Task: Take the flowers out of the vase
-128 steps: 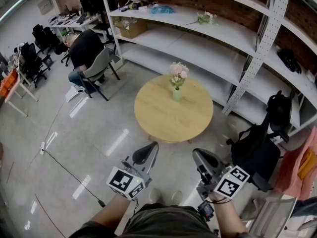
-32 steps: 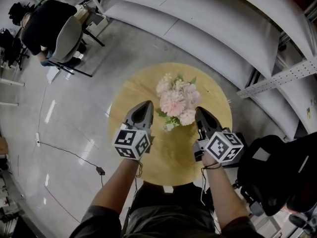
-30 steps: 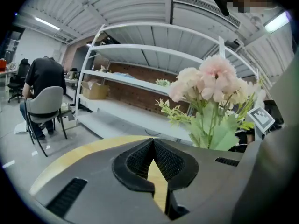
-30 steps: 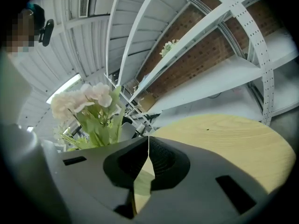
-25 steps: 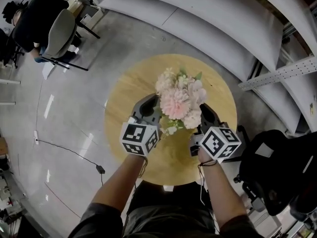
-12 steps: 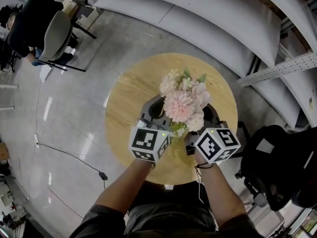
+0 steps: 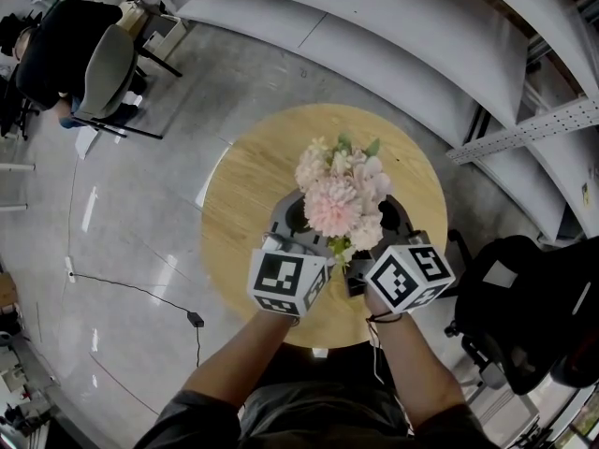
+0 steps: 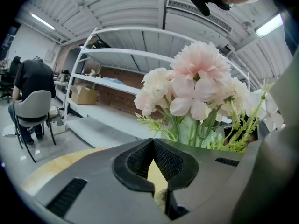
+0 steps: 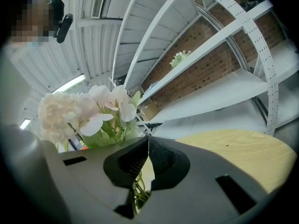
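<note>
A bouquet of pale pink flowers [image 7: 339, 195] stands over the middle of the round wooden table [image 7: 243, 185]. Its blooms hide the vase from above. My left gripper [image 7: 295, 202] sits low at the bouquet's left with its fingertips touching. In the left gripper view the flowers [image 8: 201, 83] rise beyond and right of the left gripper [image 8: 153, 141]. My right gripper [image 7: 391, 204] is at the bouquet's right, also shut. In the right gripper view the blooms [image 9: 88, 111] stand to the left of the right gripper [image 9: 148, 140]. Thin green stems [image 9: 135, 190] show in the slot between its jaws.
A person [image 7: 56, 45] sits on a grey chair [image 7: 108, 73] at the far left. White shelving [image 7: 393, 45] runs behind the table. A black backpack [image 7: 533, 316] lies on the floor at the right, and a cable [image 7: 140, 293] crosses the floor at the left.
The person walked up to the table. In the last second both grippers drew in from the bouquet's sides to under its blooms and closer together.
</note>
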